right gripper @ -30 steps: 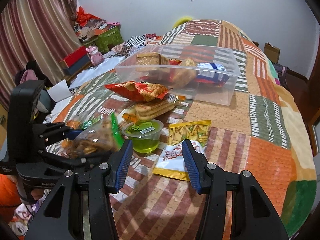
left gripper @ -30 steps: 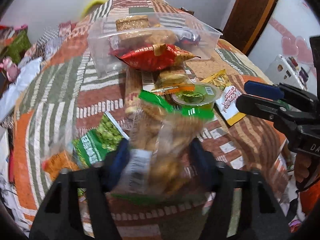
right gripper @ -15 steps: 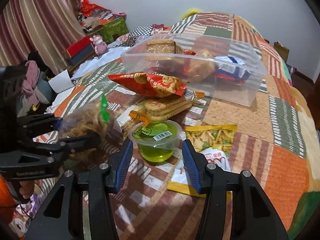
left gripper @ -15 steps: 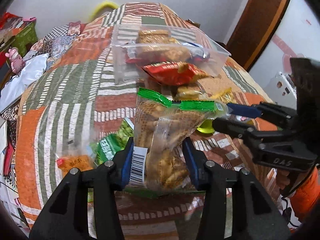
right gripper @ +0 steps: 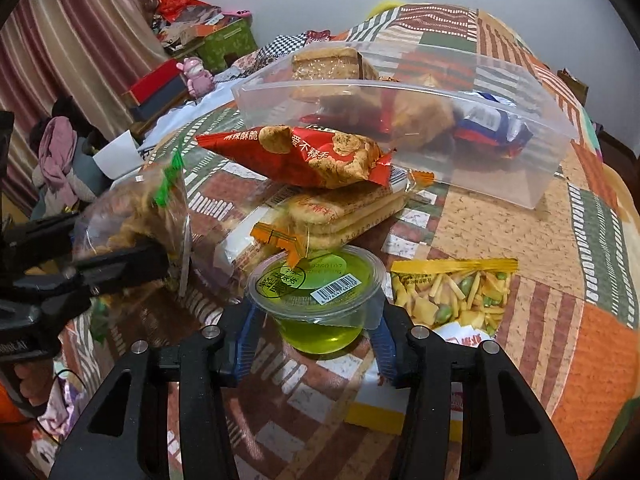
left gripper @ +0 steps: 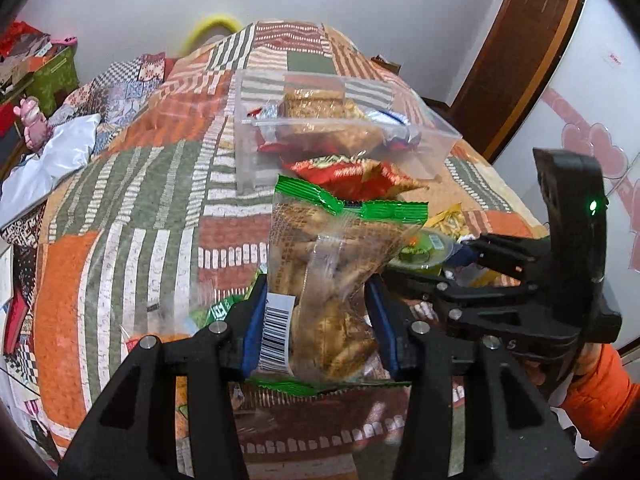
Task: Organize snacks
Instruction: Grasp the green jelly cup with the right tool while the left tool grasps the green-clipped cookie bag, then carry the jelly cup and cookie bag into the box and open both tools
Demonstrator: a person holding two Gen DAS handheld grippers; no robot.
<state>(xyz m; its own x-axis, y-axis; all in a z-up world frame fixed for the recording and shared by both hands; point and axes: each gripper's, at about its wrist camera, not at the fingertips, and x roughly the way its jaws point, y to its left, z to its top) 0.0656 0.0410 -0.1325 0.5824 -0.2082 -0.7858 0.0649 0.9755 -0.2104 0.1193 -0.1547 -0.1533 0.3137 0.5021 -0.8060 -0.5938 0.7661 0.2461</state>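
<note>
Left gripper (left gripper: 316, 320) now clenches the green-sealed snack bag (left gripper: 336, 264), lifted off the quilt (left gripper: 132, 208) toward the clear bin (left gripper: 248, 152). Right gripper (right gripper: 314, 338) has advanced, its spread jaws now flanking the jelly cup (right gripper: 318, 294); not yet grasped

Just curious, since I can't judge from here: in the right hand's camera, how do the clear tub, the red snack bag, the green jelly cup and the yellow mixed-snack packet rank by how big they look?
1. clear tub
2. red snack bag
3. green jelly cup and yellow mixed-snack packet: about alike; the cup sits nearest the camera, so I won't rank them.
</note>
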